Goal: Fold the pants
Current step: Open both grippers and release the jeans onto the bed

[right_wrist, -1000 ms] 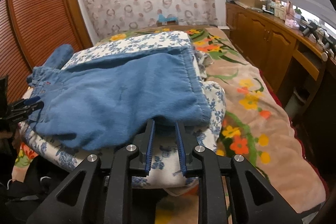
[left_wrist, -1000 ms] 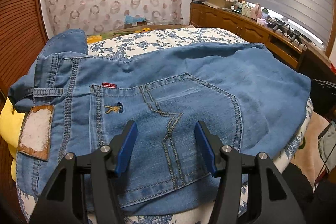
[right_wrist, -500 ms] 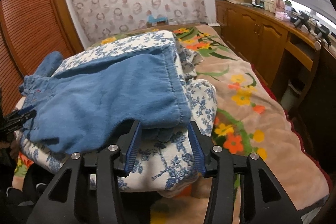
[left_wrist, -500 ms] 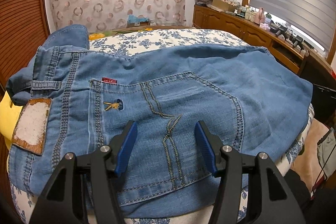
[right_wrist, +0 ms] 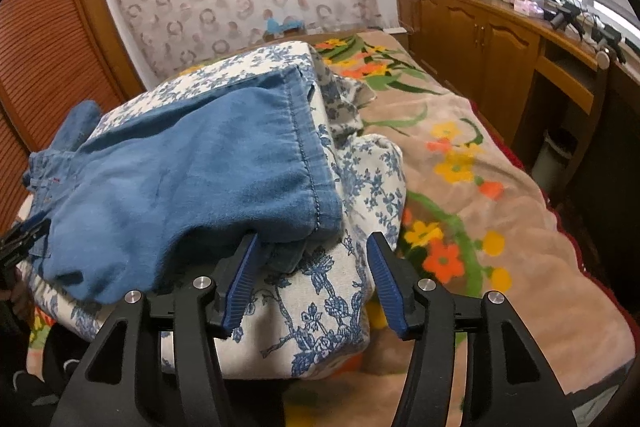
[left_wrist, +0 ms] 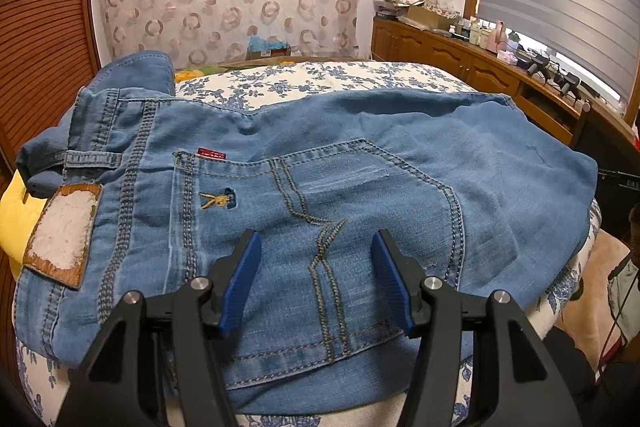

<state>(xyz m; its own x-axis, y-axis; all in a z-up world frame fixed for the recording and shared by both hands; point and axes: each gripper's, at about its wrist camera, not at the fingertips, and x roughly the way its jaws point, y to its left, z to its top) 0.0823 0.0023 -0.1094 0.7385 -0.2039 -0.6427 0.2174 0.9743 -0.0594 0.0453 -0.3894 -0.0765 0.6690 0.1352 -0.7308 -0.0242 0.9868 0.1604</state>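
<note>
Bedroom clutter aside, the left hand-held gripper [left_wrist: 316,281] hovers spread over the back pocket [left_wrist: 320,227], the right hand-held gripper [right_wrist: 310,277] spread at the leg hem [right_wrist: 316,163]. Both grip nothing. The denim pants [right_wrist: 192,179] lie folded lengthwise on a floral quilt [right_wrist: 320,307] atop the bed [right_wrist: 500,227]; next, I'd guess, pinching the hem to carry it toward the waistband.
</note>
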